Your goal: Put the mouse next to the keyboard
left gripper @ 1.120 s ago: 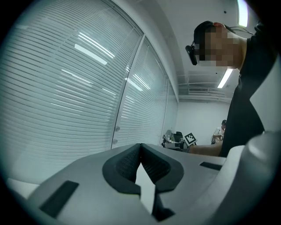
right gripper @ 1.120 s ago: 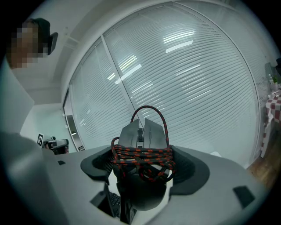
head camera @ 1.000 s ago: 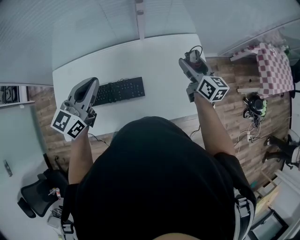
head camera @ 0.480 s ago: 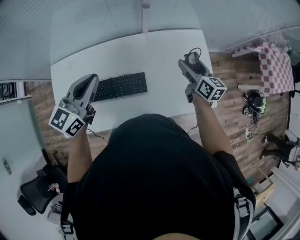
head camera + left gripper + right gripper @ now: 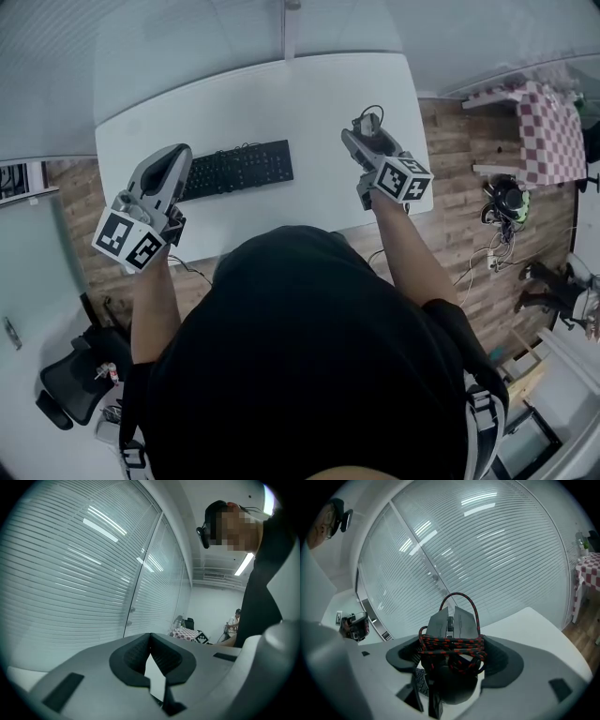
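**Item:** mouse (image 5: 451, 620). Grey hard shell, braided red-black cable (image 5: 452, 645) wound round body.

**Location:** head view, upper right of centre, at right part of white table (image 5: 309, 84). Well apart from keyboard (image 5: 239, 169) at centre left. Lifted or resting: unclear.

**Holder:** right gripper (image 5: 450, 660), jaws clamped on mouse flanks over cable wraps.

**Left gripper** (image 5: 150, 639): jaws together, nothing between.

**Handling (judged):**
- Light, rigid.
- Smooth sides likely slippery.
- Cable wraps add friction, but are soft and may shift or unwind.

**Best hold:** across mid-body flanks.
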Demonstrator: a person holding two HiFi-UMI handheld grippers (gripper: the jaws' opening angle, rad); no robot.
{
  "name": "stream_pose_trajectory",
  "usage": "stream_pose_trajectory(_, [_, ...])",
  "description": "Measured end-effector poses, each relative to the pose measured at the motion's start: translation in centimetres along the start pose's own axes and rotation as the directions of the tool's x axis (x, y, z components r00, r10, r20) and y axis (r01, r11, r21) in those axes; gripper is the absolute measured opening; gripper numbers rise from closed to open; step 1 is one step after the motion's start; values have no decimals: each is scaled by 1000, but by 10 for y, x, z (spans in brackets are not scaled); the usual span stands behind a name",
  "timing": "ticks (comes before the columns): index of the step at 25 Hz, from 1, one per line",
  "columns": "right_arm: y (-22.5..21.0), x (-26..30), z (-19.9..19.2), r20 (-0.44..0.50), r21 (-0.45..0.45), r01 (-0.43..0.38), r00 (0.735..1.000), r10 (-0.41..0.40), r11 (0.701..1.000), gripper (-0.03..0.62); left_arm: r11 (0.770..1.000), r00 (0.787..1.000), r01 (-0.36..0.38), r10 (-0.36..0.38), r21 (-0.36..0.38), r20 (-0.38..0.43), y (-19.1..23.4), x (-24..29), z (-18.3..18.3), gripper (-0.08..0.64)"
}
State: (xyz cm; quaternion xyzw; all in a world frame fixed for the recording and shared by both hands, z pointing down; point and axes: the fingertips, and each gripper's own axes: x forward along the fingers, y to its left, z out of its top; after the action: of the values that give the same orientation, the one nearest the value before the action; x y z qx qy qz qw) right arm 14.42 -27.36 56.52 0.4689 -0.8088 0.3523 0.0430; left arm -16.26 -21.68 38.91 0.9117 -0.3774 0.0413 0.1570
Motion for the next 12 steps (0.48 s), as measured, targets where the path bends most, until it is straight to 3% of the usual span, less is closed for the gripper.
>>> stream_pose_trajectory(12, [-45, 27, -74, -137, 3, 109, 985, -108, 994, 405, 1000, 1000, -17, 17, 2, -18, 21, -6, -5, 22])
